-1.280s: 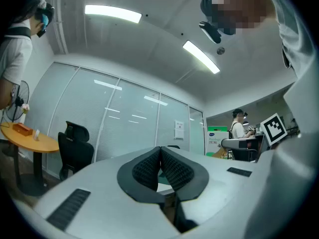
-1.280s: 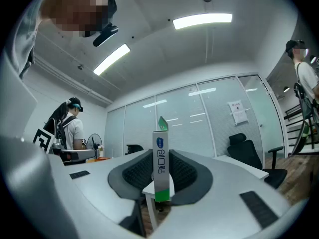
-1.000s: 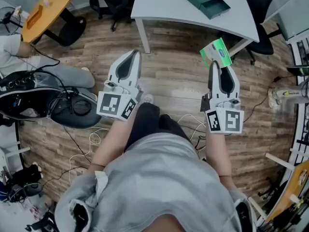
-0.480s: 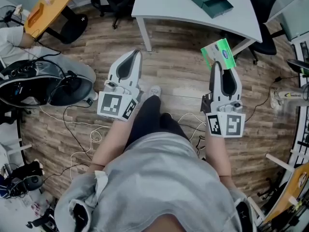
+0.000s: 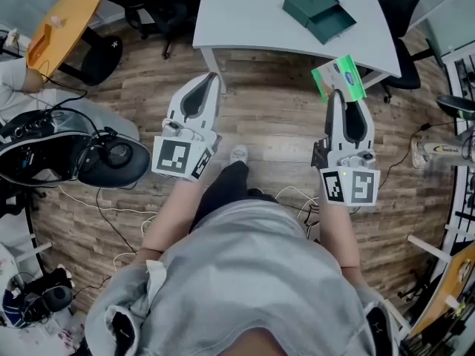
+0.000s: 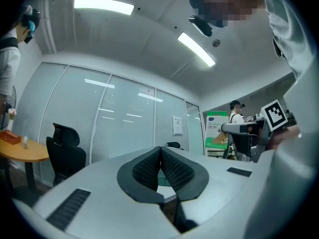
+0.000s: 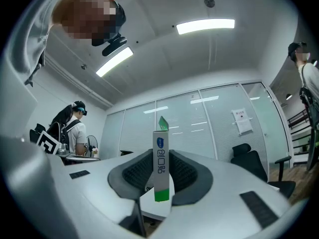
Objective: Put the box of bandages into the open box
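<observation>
My right gripper point(image 5: 341, 93) is shut on the green and white box of bandages point(image 5: 338, 79), which sticks out past its tips above the wooden floor, just short of the table edge. In the right gripper view the box of bandages point(image 7: 161, 168) stands edge-on between the two dark pads. The open dark green box point(image 5: 320, 12) lies on the white table point(image 5: 245, 13), ahead and slightly left of the held box. My left gripper point(image 5: 204, 81) hovers over the floor near the table leg, shut with nothing in it; its pads point(image 6: 172, 170) meet in the left gripper view.
Black office chairs point(image 5: 152, 6) stand left of the table and another at its right end point(image 5: 401, 21). A round orange table point(image 5: 56, 22) is at far left. Cables point(image 5: 126, 228), headsets and gear lie on the floor at left. A person stands far off point(image 7: 75, 128).
Both grippers and I have moved forward toward the white table; the box of bandages stays clamped in the right gripper and now nearly reaches the table edge.
</observation>
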{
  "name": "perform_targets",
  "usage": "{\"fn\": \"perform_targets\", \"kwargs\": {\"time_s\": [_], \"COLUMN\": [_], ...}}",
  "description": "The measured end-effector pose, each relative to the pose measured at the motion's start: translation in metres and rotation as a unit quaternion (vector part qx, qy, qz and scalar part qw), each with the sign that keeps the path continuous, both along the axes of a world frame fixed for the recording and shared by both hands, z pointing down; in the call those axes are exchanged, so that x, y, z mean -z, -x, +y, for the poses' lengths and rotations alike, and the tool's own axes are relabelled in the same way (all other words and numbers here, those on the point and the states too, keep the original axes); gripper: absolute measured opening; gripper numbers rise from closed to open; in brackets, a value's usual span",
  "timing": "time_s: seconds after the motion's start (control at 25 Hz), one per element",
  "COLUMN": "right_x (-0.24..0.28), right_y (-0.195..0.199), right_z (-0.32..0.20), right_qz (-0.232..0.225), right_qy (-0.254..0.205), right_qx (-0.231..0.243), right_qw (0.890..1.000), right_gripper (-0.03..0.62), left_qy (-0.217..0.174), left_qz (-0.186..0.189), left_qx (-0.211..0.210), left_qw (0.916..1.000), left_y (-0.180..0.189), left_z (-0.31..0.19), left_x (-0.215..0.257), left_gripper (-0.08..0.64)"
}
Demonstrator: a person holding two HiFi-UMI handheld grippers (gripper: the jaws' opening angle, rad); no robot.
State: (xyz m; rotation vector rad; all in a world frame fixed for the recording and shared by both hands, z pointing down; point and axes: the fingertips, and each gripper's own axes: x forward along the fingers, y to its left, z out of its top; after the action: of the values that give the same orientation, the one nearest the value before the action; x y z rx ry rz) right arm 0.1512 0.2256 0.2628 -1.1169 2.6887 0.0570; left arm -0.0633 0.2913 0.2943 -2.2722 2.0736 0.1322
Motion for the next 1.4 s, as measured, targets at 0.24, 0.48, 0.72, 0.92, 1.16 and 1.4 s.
{"fn": "perform_targets", "kwargs": {"time_s": [0.24,0.48,0.72,0.92,1.16,1.4], "right_x": [0.008,0.008,-0.005,-0.017,-0.024,-0.025], "right_y": [0.056,0.097,0.105,0.101,0.120,0.136], "right_z": [-0.066,-0.114,-0.135,-0.142,-0.186,-0.270], "right_qz": [-0.003,-0.007,-0.016,-0.011,-0.008,-0.011], "right_qy": [-0.007,0.004,0.027,0.025,0.037,0.038], "right_qx": [-0.012,-0.019,-0.013,-0.014,-0.002,0.022], "right_qw": [1.000,1.000,0.999,1.000,0.999,0.999], "right_gripper": [0.120,0.120,0.120,0.120,0.120,0.120], "left_qy": [-0.011,-0.012,-0.010,-0.003,0.007,0.008], "left_qz": [0.004,0.004,0.005,0.002,0.002,0.001], "left_qx": [-0.015,-0.032,-0.033,-0.034,-0.025,0.000], "left_qw": [0.9998,0.9994,0.9994,0.9994,0.9997,1.0000], "left_y": [0.058,0.097,0.107,0.098,0.112,0.126], "left_z": [-0.074,-0.127,-0.145,-0.154,-0.195,-0.267], "left_x": [0.010,0.013,0.007,-0.005,-0.007,-0.007], "left_gripper": [0.020,0.020,0.020,0.020,0.020,0.020]}}
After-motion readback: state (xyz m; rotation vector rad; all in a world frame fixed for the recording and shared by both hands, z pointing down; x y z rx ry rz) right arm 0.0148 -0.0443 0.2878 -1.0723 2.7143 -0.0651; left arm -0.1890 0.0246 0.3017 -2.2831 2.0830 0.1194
